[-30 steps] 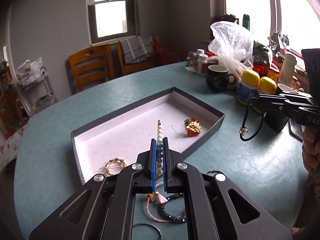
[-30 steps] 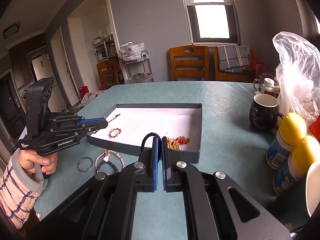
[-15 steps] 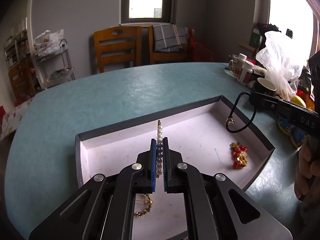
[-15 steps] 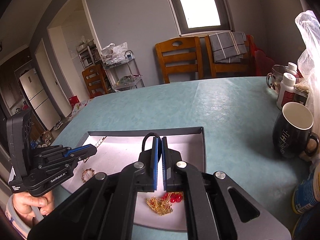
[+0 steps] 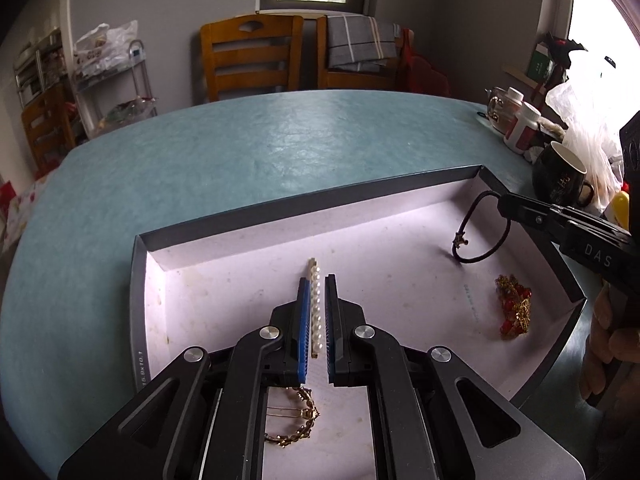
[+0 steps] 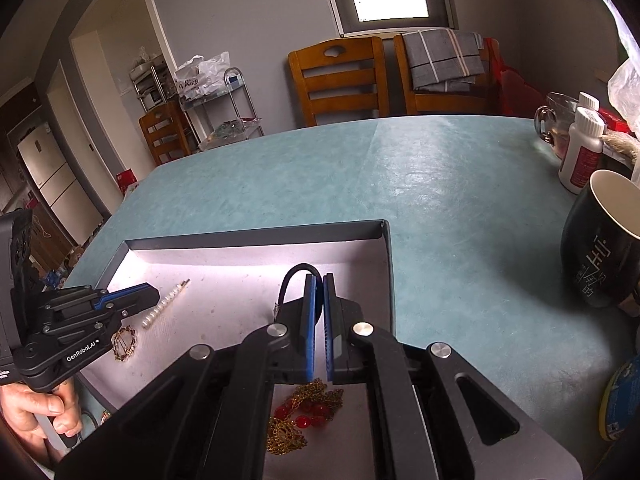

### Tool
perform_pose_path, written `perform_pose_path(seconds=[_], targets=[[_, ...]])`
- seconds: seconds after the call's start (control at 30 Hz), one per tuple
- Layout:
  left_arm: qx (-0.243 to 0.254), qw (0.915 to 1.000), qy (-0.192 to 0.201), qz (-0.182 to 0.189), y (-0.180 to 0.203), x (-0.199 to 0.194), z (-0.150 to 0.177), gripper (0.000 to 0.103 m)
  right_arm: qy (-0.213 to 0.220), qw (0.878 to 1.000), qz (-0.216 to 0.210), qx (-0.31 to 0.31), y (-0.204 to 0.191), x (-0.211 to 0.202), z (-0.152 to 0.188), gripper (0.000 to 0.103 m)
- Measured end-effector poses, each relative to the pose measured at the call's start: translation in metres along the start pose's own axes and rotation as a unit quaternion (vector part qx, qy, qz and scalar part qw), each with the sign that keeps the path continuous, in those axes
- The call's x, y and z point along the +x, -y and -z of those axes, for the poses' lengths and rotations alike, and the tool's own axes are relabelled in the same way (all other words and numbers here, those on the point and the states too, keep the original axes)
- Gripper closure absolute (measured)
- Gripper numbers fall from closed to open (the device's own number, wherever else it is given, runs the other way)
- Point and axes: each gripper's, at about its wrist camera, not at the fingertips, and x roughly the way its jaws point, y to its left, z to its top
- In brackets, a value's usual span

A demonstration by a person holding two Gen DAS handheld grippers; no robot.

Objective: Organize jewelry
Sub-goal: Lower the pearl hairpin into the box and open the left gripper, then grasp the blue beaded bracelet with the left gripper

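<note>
Fingers point(image 5: 298, 312) pinch pearl clip point(image 5: 316, 308) over box point(image 5: 304, 210).

Teal oval table top point(image 5: 248, 152) – faintly mottled, leathery texture, soft sheen. Shallow dark-grey cardboard box point(image 5: 304, 208) – matt walls, pale paper lining with faint smudges. White pearl-bead hair clip point(image 5: 316, 304) – glossy beads on gold-tone metal bar. Black cord loop point(image 5: 480, 236) – matt, small metal charm. Gold chain with red beads point(image 5: 514, 312) – shiny metal, glassy red. Gold round brooch point(image 5: 296, 420) – polished metal. Black mug point(image 6: 600, 256) – glazed, glossy. Brown slatted chair point(image 6: 340, 80) – varnished wood.
</note>
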Motion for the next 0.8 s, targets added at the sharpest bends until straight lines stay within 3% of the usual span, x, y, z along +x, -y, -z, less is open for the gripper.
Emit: perform_pose_path(seconds=[0.07, 0.13, 0.17, 0.33, 0.4, 0.5, 0.6, 0.8], targets=[[-0.002, 1.0, 0.001, 0.001, 0.0, -0.001, 0.0, 0.085, 0.0, 1.0, 0.002, -0.002, 0.0, 0.0, 0.001, 0.088], [0.002, 0.9998, 0.018, -0.001, 0.001, -0.008, 0.0, 0.045, 0.01, 1.0, 0.002, -0.003, 0.001, -0.004, 0.0, 0.071], [0.007, 0.9996, 0.027, -0.007, 0.002, -0.011, 0.0, 0.039, 0.018, 1.0, 0.002, -0.002, 0.001, -0.008, 0.001, 0.06], [0.019, 0.9988, 0.044, -0.011, 0.006, -0.022, 0.007, 0.036, 0.054, 0.999, -0.002, 0.004, 0.005, -0.03, 0.003, 0.049], [0.022, 0.9977, 0.064, -0.004, 0.008, -0.034, 0.01, 0.036, 0.061, 0.998, -0.015, 0.019, 0.009, -0.039, 0.005, 0.036], [0.018, 0.9958, 0.089, 0.0, 0.009, -0.053, 0.016, 0.034, 0.067, 0.996, -0.033, 0.041, 0.014, -0.052, 0.011, 0.033], [0.011, 0.9945, 0.104, 0.004, 0.008, -0.067, 0.025, 0.023, 0.065, 0.996, -0.039, 0.052, 0.015, -0.066, 0.022, 0.03], [0.032, 0.9927, 0.113, 0.029, 0.02, -0.092, 0.05, 0.023, 0.061, 0.997, -0.029, 0.025, 0.007, -0.103, 0.06, 0.026]])
